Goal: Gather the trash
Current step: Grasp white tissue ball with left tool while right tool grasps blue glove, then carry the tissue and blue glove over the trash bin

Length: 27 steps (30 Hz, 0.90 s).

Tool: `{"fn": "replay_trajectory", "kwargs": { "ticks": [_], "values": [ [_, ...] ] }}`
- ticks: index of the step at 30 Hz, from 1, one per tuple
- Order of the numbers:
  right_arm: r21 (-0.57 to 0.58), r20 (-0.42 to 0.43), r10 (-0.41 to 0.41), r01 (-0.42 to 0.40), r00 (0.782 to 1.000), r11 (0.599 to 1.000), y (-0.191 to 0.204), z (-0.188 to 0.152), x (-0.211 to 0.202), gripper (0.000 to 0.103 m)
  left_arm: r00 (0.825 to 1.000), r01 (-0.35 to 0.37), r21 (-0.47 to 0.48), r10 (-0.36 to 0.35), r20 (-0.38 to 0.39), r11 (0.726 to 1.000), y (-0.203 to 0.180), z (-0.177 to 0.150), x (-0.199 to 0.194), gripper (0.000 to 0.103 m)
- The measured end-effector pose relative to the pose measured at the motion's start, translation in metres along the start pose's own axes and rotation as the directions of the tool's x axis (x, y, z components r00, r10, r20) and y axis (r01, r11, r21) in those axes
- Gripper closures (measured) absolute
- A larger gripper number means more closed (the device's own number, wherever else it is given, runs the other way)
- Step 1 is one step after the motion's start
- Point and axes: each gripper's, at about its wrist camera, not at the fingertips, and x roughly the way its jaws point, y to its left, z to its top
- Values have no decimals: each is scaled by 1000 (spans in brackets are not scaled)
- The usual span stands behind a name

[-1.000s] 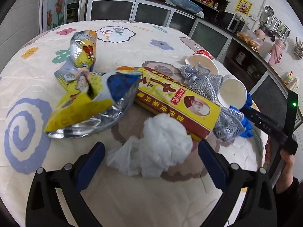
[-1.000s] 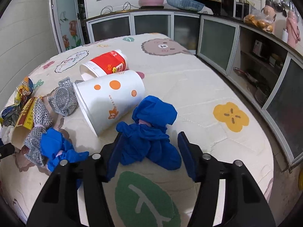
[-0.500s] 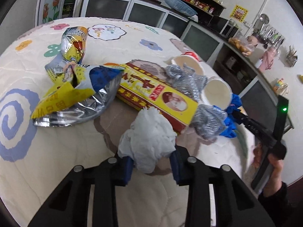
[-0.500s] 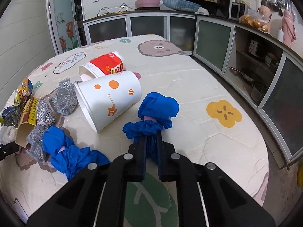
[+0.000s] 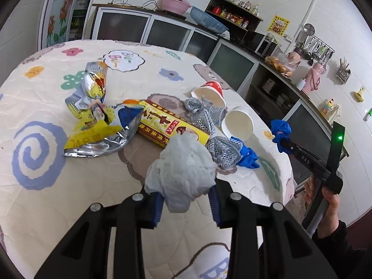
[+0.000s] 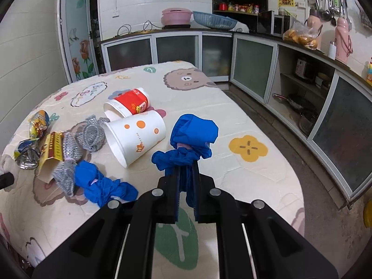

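Crumpled white tissue is clamped in the left gripper, blue glove in the right gripper.

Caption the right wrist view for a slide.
Right gripper shut on a blue glove, lifted beside a dotted paper cup.

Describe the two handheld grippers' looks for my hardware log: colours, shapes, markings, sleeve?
Both are matte black, angular linkage frames with silver round bolts. The left gripper and the right gripper have blue finger pads. Seen from the left wrist, the right gripper body bears pale lettering and a green light. The person's hand shows a dark sleeve. No cables visible.
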Motion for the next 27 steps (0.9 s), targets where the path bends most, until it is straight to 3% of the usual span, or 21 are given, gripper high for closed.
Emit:
{"fn": "replay_trajectory", "kwargs": {
  "ticks": [9,14,22,27],
  "values": [
    [3,4,38,-38,999,999,4,-17,-39,95,1000,12,25,-12,-9,1000,-10,-10,-12,72],
    [7,5,39,-39,999,999,0,-37,-66,95,997,58,63,-55,-44,996,-30,-21,-8,72],
    [43,24,-3,2,1000,999,-26,-71,-121,95,983,157,164,-139,-116,974,-87,-44,1,72],
    [83,23,-54,52,998,995,-52,-93,-150,95,968,223,248,-183,-174,943,-132,-60,10,72]
  ]
}}
